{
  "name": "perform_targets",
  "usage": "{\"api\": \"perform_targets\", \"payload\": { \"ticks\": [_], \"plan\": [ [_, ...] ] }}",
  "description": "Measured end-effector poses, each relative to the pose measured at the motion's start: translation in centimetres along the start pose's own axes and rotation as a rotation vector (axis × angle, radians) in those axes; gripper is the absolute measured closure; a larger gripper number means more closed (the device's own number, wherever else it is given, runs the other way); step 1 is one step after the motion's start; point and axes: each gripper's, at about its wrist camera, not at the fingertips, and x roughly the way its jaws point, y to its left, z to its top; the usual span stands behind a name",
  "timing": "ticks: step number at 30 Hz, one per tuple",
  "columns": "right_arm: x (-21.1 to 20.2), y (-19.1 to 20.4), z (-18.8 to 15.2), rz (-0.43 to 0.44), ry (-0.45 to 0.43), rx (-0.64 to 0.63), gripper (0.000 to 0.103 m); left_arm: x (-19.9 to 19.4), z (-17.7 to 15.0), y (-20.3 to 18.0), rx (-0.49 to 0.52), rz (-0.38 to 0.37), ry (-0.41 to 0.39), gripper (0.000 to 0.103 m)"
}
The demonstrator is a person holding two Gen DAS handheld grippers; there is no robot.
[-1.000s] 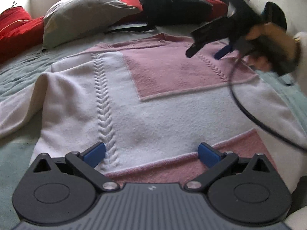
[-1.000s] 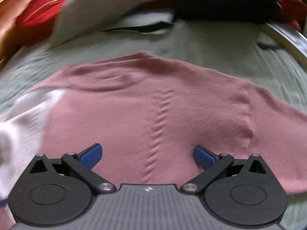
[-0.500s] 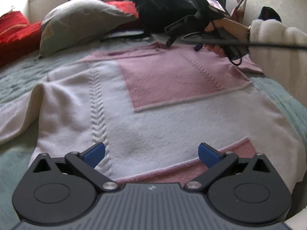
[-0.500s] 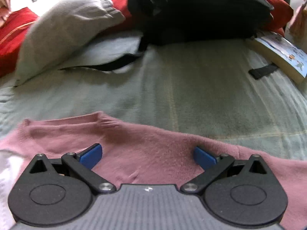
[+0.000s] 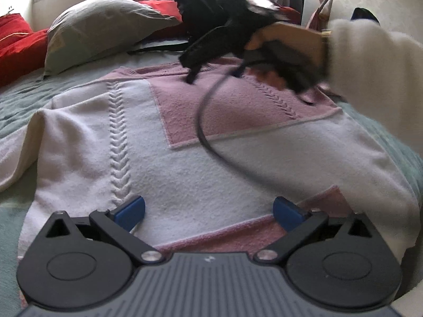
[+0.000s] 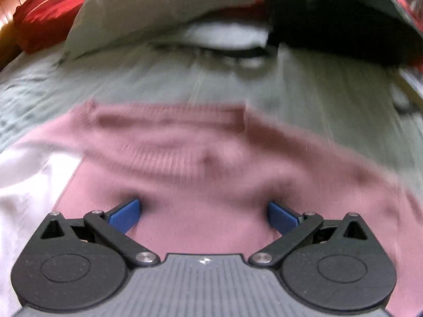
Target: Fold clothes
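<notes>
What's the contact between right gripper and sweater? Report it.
Cannot tell. Left wrist view: the right gripper overlaps the sweater near its collar, but blur hides contact or gap.

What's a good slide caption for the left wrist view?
Open left gripper over a pink-and-white sweater; right gripper at its collar.

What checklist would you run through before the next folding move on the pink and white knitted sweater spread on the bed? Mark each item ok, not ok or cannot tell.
1. Pink and white knitted sweater lies spread flat on the grey-green bedspread: ok.
2. Left gripper open, nothing between its fingers: ok.
3. Right gripper open over the pink collar area: ok.
4. Black cable clear of the sweater: not ok, it trails across the pink panel.
5. Right gripper touching the fabric: cannot tell, that view is blurred.
6. Grey pillow off the sweater: ok.
</notes>
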Motion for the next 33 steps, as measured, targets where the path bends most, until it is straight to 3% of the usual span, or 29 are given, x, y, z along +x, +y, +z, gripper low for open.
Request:
{"api": "perform_targets", "payload": {
  "ticks": [9, 16, 22, 25, 29, 33],
  "plan": [
    [0.1, -1.3, 2.7, 0.007, -0.089, 0.016, 0.0, -0.1, -0.3, 0.4, 0.004, -0.003, -0.013, 0.001],
    [-10.4, -2.8, -7.4, 0.05, -0.117, -0.073, 0.0, -0.3, -0.2, 0.4, 0.014, 0.009, -0.018, 0.001],
    [-10.6, -4.0, -16.0, 0.1, -0.096, -0.044, 0.0, 0.4, 0.0, 0.4, 0.013, 0.012, -0.016, 0.001],
    [-10.8, -5.0, -19.2, 0.122, -0.159, -0.071, 0.0, 0.3, 0.0, 0.4, 0.011, 0.019, -0.009, 0.001],
    [-13.7, -6.3, -21.6, 0.14, -0.194, 0.002, 0.0, -0.4, -0.6, 0.3, 0.011, 0.031, -0.01, 0.001],
    [-15.6, -4.6, -22.6, 0.086, -0.255, 0.03, 0.0, -1.3, 0.3, 0.3, 0.017, 0.024, -0.003, 0.001]
  ]
}}
